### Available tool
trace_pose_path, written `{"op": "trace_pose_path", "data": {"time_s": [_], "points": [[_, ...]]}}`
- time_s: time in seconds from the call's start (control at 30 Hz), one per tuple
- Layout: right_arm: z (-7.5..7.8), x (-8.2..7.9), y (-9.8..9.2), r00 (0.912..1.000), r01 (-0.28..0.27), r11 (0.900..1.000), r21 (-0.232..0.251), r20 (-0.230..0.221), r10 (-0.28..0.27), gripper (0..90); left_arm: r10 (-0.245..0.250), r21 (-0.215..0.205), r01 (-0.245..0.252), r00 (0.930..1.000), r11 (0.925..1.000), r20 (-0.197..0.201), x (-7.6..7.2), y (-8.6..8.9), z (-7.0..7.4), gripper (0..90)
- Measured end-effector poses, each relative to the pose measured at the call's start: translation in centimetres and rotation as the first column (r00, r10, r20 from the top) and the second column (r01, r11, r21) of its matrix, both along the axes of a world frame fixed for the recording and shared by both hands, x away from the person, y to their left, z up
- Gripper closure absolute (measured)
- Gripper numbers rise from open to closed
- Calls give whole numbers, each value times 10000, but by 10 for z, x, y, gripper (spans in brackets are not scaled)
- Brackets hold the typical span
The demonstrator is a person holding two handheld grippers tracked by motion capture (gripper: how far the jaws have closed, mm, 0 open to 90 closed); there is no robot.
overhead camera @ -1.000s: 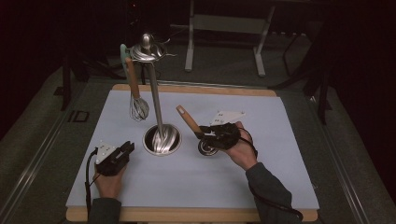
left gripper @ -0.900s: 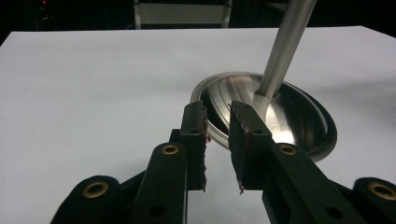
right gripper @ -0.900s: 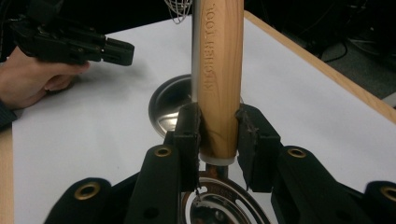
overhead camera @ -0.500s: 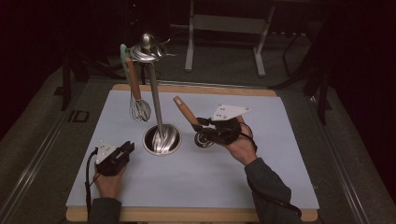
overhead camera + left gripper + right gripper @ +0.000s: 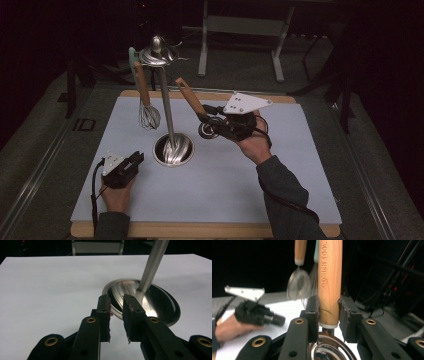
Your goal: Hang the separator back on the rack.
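Judging from how things lie, you are mid-carry, taking a utensil toward the hanging rack.

Start with the table (image 5: 300, 165), white-topped. On it stands the rack (image 5: 163, 95): a round steel base near the centre, a tall pole rising from it, hooks at the crown. A whisk (image 5: 148, 112) with a wooden handle already hangs from a hook at about 9 o'clock of the pole.

Your right gripper (image 5: 328, 312), at 3 o'clock of the pole and lifted clear of the table, has its jaws clamped on the wooden handle of a second utensil (image 5: 192, 102). That handle slants up toward 11 o'clock, its free end near the pole and below the hooks; a round metal head sits at the gripper's end, but I cannot tell what sort of tool it is.

Your left gripper (image 5: 117, 315) rests low on the table at 8 o'clock of the base, jaws slightly apart and holding nothing.

Next, I reckon, you must raise the handle's end to the crown and catch it on a free hook. Whether the end has a hole or loop is not visible. Mind the whisk beside it.
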State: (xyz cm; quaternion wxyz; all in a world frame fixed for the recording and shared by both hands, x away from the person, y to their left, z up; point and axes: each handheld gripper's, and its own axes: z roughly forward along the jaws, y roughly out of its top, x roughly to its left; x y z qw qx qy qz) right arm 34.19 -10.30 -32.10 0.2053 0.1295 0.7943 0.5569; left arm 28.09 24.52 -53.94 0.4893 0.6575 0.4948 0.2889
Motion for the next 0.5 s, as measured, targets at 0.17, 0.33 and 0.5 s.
{"op": "trace_pose_path", "data": {"time_s": [0.17,0.33,0.5], "points": [[22,-6,9,9988,-241,9991,345,427,226,708,-5,-1,5,10000,10000,0,0,0,0,764],[32,-10,20,9975,-388,9989,264,608,372,708,-10,-9,10,10000,10000,7,0,0,0,764],[30,-4,29,9986,-26,10000,-32,532,28,708,-11,-10,11,10000,10000,1,0,0,0,764]]}}
